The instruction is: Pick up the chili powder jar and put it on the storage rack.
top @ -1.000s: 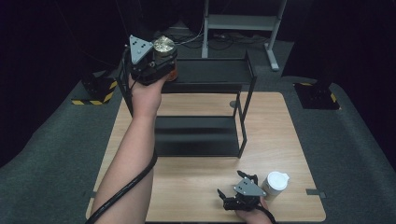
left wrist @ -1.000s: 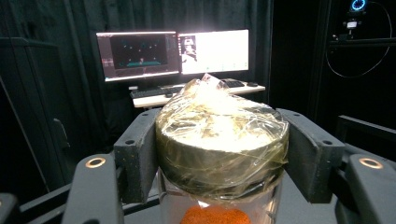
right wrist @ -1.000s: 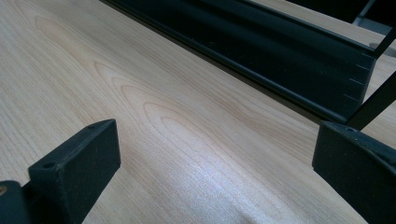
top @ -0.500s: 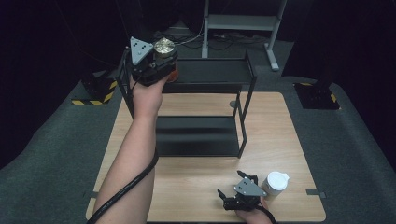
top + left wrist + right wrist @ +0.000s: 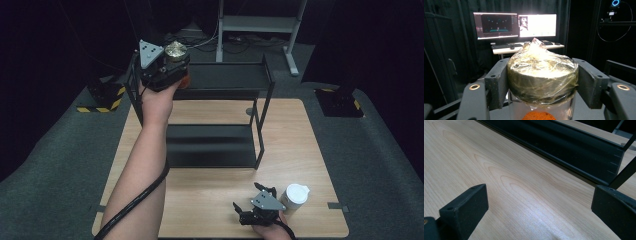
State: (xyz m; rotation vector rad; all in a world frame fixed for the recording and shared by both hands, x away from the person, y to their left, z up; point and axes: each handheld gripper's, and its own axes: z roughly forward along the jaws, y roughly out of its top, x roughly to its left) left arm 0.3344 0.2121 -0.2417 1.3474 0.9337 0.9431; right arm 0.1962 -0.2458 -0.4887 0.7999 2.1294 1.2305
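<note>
Above the rack (image 5: 220, 80), the left gripper (image 5: 541, 75) clamps a wrapped jar (image 5: 542, 75); right gripper (image 5: 536, 215) gapes empty.

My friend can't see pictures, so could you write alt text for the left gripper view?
A jar with a plastic-wrapped lid is clamped between the two black jaws of the left gripper, with something orange showing inside the glass at the bottom. Behind it, in a dark room, two lit monitors stand on a desk with keyboards.
</note>
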